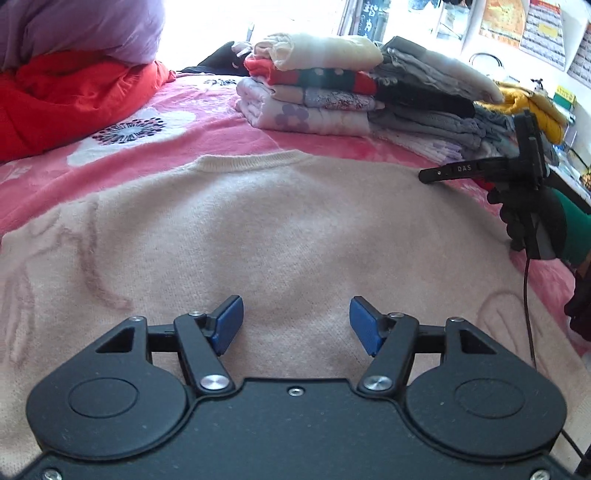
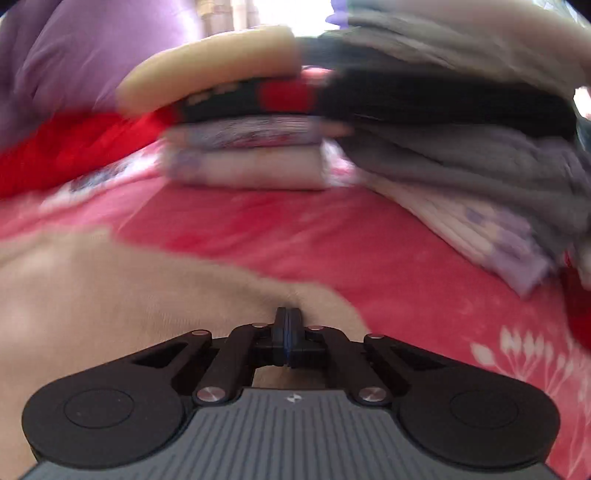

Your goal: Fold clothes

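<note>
A pink flowered blanket (image 1: 207, 122) covers the bed. At its far left lies a red quilt (image 1: 66, 99) under a purple one (image 1: 81, 29). Posters (image 1: 532, 26) hang on the wall.

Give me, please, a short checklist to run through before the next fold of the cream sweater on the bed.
1. Cream sweater lies flat on the pink blanket: ok.
2. Right gripper shut at the sweater's edge: ok.
3. Fabric actually pinched by it: cannot tell, picture blurred.
4. Left gripper gripping the sweater: not ok, open above it, nothing between the pads.
5. Folded stacks clear of the sweater: ok.
</note>
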Available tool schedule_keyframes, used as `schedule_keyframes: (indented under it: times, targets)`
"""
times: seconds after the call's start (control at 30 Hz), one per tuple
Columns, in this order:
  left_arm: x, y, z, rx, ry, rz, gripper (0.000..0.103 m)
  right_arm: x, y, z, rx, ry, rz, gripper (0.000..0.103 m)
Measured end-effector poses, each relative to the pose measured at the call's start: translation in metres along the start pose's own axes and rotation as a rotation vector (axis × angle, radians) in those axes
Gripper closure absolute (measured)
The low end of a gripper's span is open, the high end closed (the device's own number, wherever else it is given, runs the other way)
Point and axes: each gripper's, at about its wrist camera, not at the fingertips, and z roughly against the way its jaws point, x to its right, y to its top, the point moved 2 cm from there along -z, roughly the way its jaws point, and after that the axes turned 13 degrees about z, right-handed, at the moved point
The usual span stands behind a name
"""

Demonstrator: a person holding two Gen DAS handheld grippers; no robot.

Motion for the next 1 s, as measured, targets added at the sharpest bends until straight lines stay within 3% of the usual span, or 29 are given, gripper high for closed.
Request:
schedule_keyframes:
  times: [0.03,0.1,0.17,0.2,0.27,0.3,0.37,0.43,0.5,0.63,0.7,0.83,0.93,1.0]
  targets:
    - [0.0,0.0,0.0,-0.002,-0.002,0.006,0.039,-0.004,0.002,0.005,0.02,0.013,0.012,0.103]
    - [0.001,-0.002,-0.003,-0.019,0.008,-0.013,0.039,-0.016,0.006,0.014,0.065,0.076,0.029,0.077]
    - [0.001,-0.004,0.0,-0.013,0.051,-0.039,0.039,-0.031,0.012,0.015,0.091,0.173,0.042,0.065]
    - [-0.002,-0.003,0.009,0.007,0.069,-0.035,0.04,-0.041,0.011,0.009,0.06,0.153,0.092,0.065]
    - [-0.015,0.005,0.043,0.092,0.122,-0.01,0.04,-0.048,0.004,-0.006,-0.005,-0.022,0.169,0.067]
    - [-0.025,0.01,0.062,0.141,0.167,0.011,0.04,-0.042,0.003,-0.004,0.005,-0.002,0.116,0.067]
    - [-0.059,0.02,0.1,0.234,0.288,0.105,0.04,-0.039,0.007,0.008,0.024,-0.018,0.105,0.069]
    - [-0.107,0.024,0.132,0.272,0.404,0.289,0.04,-0.048,0.008,0.022,0.048,-0.048,0.154,0.066]
    - [-0.149,0.014,0.157,0.271,0.439,0.49,0.041,-0.056,0.007,0.029,0.069,0.015,0.135,0.066]
    - [-0.183,-0.014,0.187,0.245,0.34,0.757,0.041,-0.103,0.005,0.038,0.08,0.165,0.161,0.065]
    - [-0.187,-0.03,0.196,0.231,0.252,0.878,0.04,-0.137,0.004,0.043,0.088,0.243,0.218,0.063]
    - [-0.185,-0.064,0.185,0.161,0.121,1.069,0.039,-0.212,0.0,0.047,0.109,0.42,0.326,0.061]
    - [-0.192,-0.078,0.174,0.212,0.056,1.2,0.037,-0.271,-0.017,0.06,0.116,0.521,0.473,0.061]
    - [-0.197,-0.073,0.166,0.27,0.055,1.195,0.037,-0.301,-0.027,0.071,0.116,0.601,0.515,0.06]
